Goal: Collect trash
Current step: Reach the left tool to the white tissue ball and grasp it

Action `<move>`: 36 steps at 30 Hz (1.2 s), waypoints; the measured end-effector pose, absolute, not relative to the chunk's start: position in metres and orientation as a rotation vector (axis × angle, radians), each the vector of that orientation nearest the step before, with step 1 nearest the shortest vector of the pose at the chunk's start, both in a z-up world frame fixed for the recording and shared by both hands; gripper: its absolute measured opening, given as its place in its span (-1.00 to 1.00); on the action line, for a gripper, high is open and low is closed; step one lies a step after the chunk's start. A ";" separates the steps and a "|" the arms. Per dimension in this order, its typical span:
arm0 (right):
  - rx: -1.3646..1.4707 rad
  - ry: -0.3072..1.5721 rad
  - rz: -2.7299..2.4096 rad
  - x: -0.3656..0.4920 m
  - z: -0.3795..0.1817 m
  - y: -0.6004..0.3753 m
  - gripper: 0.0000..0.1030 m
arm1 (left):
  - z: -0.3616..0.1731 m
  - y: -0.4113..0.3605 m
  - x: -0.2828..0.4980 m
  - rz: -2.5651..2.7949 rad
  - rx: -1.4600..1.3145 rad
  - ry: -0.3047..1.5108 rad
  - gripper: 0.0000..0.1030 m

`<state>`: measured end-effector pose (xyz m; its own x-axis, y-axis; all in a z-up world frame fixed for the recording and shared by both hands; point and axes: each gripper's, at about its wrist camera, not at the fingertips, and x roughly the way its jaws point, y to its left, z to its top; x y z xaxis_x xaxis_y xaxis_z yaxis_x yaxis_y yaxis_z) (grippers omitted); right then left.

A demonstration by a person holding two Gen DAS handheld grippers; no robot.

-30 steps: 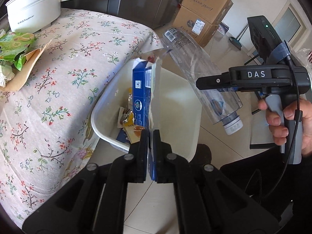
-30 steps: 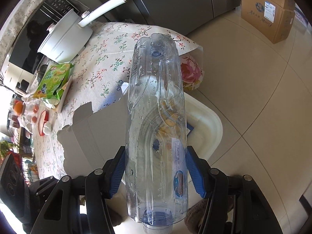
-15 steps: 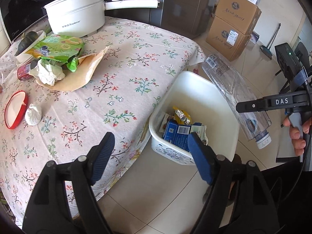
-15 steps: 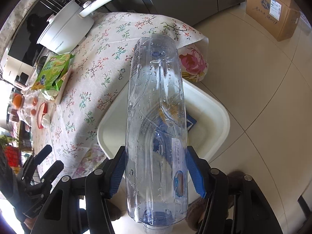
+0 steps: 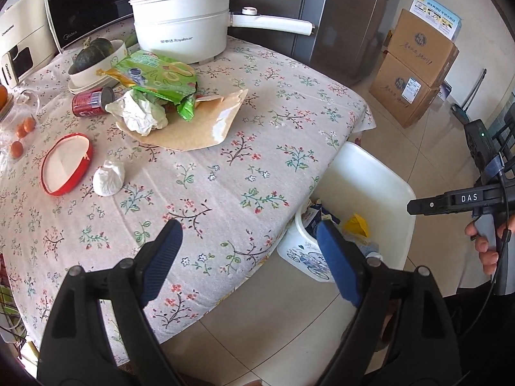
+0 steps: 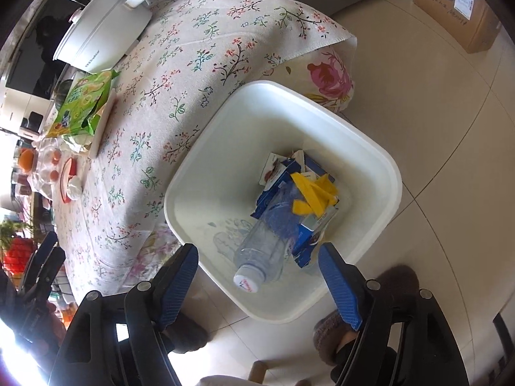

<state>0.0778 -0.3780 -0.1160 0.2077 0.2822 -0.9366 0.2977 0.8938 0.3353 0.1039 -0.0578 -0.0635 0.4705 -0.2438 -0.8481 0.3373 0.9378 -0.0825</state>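
Observation:
A white bin [image 6: 386,167] stands on the floor against the table's corner. Inside it lie a clear plastic bottle [image 6: 267,241] with a white cap, a blue carton [image 6: 280,177] and a yellow wrapper [image 6: 315,193]. My right gripper [image 6: 257,251] hovers over the bin; its jaws are opening and touch nothing. My left gripper [image 5: 246,228] hangs over the table's near edge beside the bin [image 5: 379,173], its jaws opening with nothing between them. On the floral cloth lie a green snack bag [image 5: 154,77], crumpled white paper [image 5: 141,112], brown paper [image 5: 199,128], a red can [image 5: 91,99], a red lid [image 5: 67,164] and a small white wad [image 5: 109,178].
A white electric pot [image 5: 183,22] with a long handle, a microwave [image 5: 87,9] and a bowl holding a squash [image 5: 96,58] line the table's far side. Cardboard boxes [image 5: 415,74] are stacked on the tiled floor. A person's brown slippers [image 6: 370,321] stand beside the bin.
The left gripper let go of the blue carton, which now lies in the bin, and swung toward the table. The right gripper opened and the bottle dropped into the bin.

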 end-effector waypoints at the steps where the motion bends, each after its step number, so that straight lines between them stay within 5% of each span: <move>1: 0.502 1.376 -0.014 0.079 -0.115 -0.378 0.53 | -0.062 -0.054 0.105 -0.348 0.096 1.022 0.66; 29: 0.367 1.281 0.076 0.165 -0.081 -0.272 0.57 | -0.082 0.086 0.169 -0.046 -0.072 1.001 0.65; 36: 0.426 1.273 0.074 0.199 -0.094 -0.247 0.57 | -0.112 0.071 0.201 -0.078 -0.072 1.053 0.25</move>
<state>0.1986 -0.2470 -0.0937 0.3025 0.2863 -0.9091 0.1792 0.9197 0.3493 0.2013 0.0710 -0.1123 0.4925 -0.0988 -0.8647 0.0296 0.9949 -0.0968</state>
